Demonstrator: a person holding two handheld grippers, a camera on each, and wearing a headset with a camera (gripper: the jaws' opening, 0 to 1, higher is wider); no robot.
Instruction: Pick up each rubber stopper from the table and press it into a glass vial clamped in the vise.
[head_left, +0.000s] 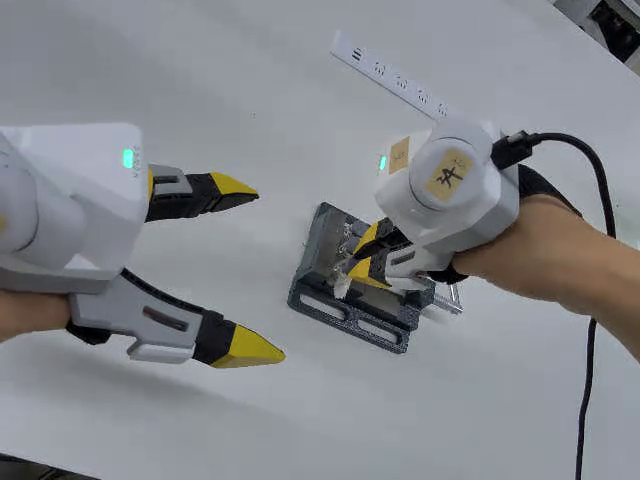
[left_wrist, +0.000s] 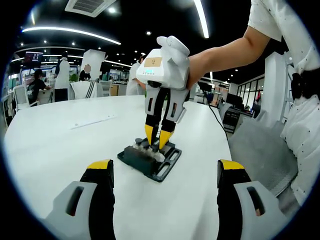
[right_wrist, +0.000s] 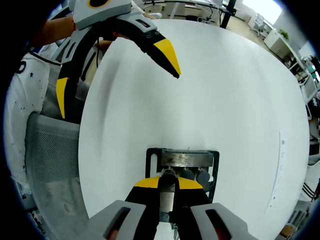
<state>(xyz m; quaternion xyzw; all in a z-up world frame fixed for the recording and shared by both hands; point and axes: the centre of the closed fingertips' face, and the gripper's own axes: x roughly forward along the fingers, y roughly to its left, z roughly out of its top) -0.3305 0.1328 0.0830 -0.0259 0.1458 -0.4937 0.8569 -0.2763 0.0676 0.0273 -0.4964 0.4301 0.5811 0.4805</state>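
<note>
A dark metal vise (head_left: 345, 305) (left_wrist: 150, 161) (right_wrist: 182, 156) sits mid-table and clamps a short row of glass vials (right_wrist: 195, 176) with grey tops. My right gripper (head_left: 360, 258) (left_wrist: 157, 136) (right_wrist: 169, 184) points down onto the vise. Its yellow fingertips are shut on a grey rubber stopper (right_wrist: 167, 176) at the end vial of the row. My left gripper (head_left: 250, 268) (left_wrist: 165, 167) (right_wrist: 115, 75) hovers wide open to the left of the vise, with nothing between its fingers.
A white power strip (head_left: 390, 75) lies on the white table (head_left: 250, 80) beyond the vise. A black cable (head_left: 590, 330) trails from the right gripper along the person's forearm. A grey mesh chair (right_wrist: 47, 165) stands at the table's edge, and people stand in the far background.
</note>
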